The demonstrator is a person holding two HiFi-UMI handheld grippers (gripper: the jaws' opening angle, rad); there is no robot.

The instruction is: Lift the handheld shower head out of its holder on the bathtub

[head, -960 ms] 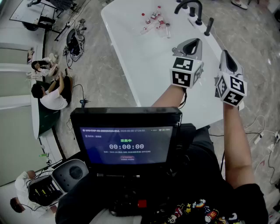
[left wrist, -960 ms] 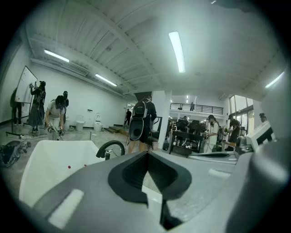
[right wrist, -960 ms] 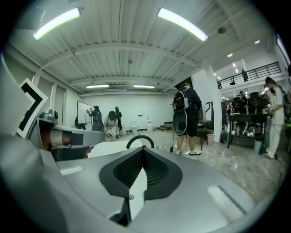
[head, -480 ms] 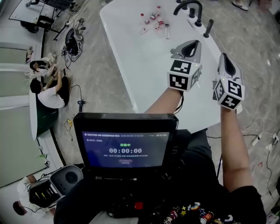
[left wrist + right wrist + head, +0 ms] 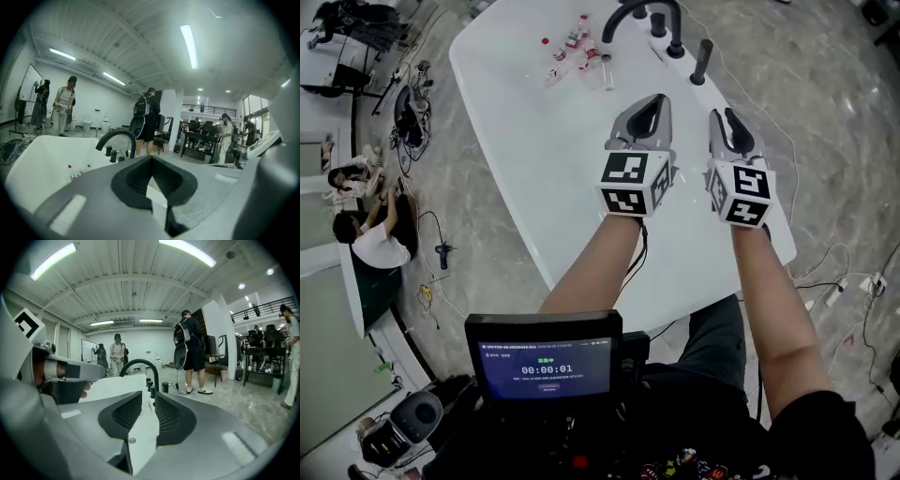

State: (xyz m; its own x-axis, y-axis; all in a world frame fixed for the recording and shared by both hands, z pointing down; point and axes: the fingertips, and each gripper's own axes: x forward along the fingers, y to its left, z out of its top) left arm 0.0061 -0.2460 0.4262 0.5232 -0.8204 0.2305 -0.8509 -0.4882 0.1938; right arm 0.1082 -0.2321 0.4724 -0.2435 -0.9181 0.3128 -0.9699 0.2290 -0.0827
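Note:
The handheld shower head (image 5: 703, 60) is a black upright handle standing in its holder on the white bathtub's rim (image 5: 741, 202), right of the black arched faucet (image 5: 630, 9) and two black knobs. My left gripper (image 5: 649, 97) hovers over the tub, short of the faucet, its jaw tips touching and nothing held. The right gripper (image 5: 724, 114) hangs beside it, short of the shower head, jaws a narrow gap apart and empty. In the right gripper view, the shower head (image 5: 165, 386) and faucet (image 5: 139, 364) lie straight ahead of the right gripper (image 5: 148, 397). The left gripper (image 5: 151, 158) faces the faucet (image 5: 117, 136).
Several small bottles with red caps (image 5: 581, 52) lie in the tub's far end. A screen with a timer (image 5: 546, 367) sits at my chest. Cables (image 5: 825, 281) run over the marble floor. People stand beyond the tub, one with a backpack (image 5: 187, 350).
Both grippers have moved forward over the tub and closer together, nearer the faucet and shower head. The timer on the screen went from 00:00:00 to 00:00:01.

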